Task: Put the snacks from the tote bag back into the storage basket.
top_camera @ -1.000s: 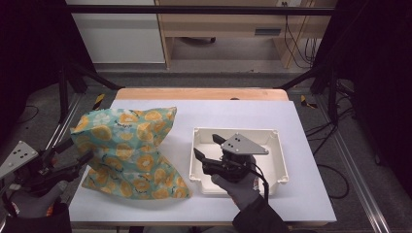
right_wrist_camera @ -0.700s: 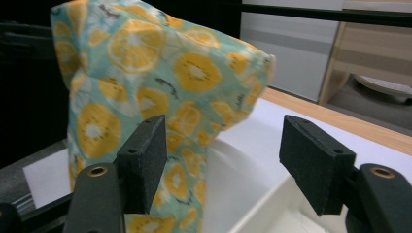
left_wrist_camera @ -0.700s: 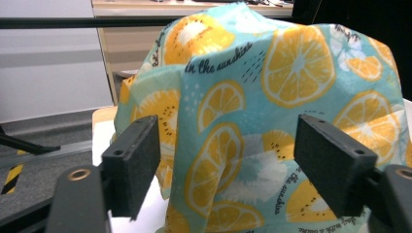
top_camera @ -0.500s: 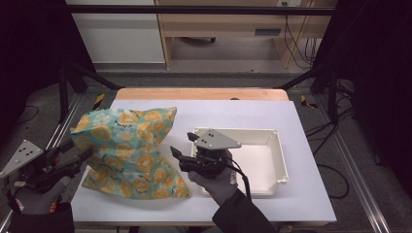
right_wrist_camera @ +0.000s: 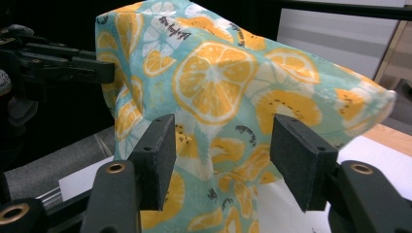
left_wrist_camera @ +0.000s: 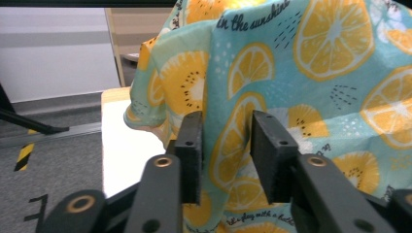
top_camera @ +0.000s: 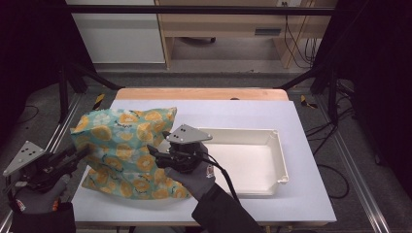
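We see a white tray (top_camera: 279, 160) lying on the right half of our white table (top_camera: 301, 194), its long side running across. A strip of bare wood (top_camera: 199, 93) edges the table's far side. Beyond it stand a white cabinet (top_camera: 116, 36) and a wooden shelf unit (top_camera: 218, 24), with cables (top_camera: 296, 41) hanging beside.

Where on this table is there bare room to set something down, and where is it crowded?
Free: the strip of white table top behind the white tray, the tray's empty inside, and the narrow margin in front of it. Crowded: the left half, where the orange-print bag stands with the left gripper and right gripper at its sides.
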